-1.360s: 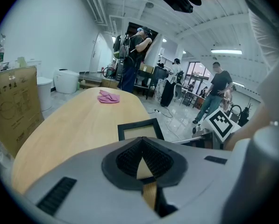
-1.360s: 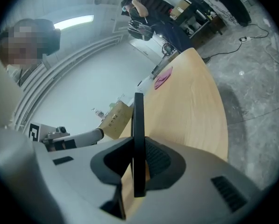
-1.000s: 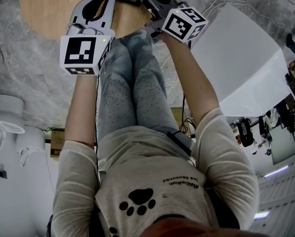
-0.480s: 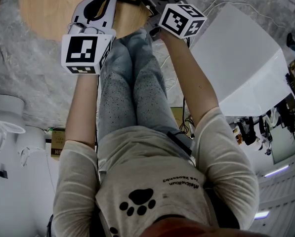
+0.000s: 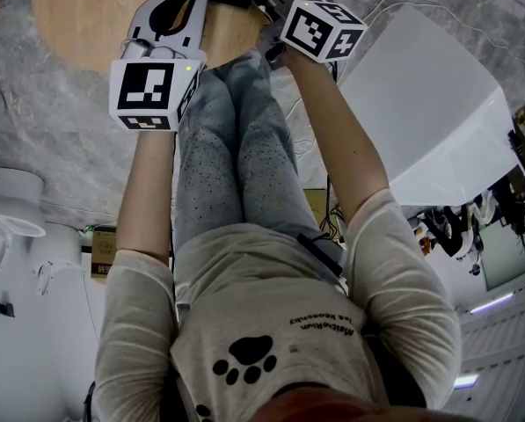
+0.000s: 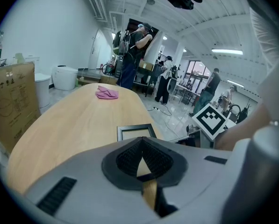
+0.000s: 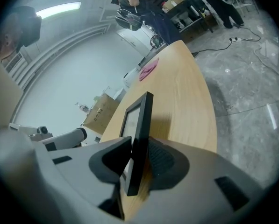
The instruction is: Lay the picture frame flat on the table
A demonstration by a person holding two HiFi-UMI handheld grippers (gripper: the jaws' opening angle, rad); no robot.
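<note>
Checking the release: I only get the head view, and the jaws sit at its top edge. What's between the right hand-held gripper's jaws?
Observer: A black picture frame is between the jaws of the right hand-held gripper. They have just been opening. I can't tell whether the pads press on it.
Operator: And the left one?
Observer: The left hand-held gripper has its jaws together with nothing in them. The frame shows just beyond its tips.
Operator: Anything else on the table?
Observer: A pink cloth at the far end of the wooden table, well apart from the frame.
</note>
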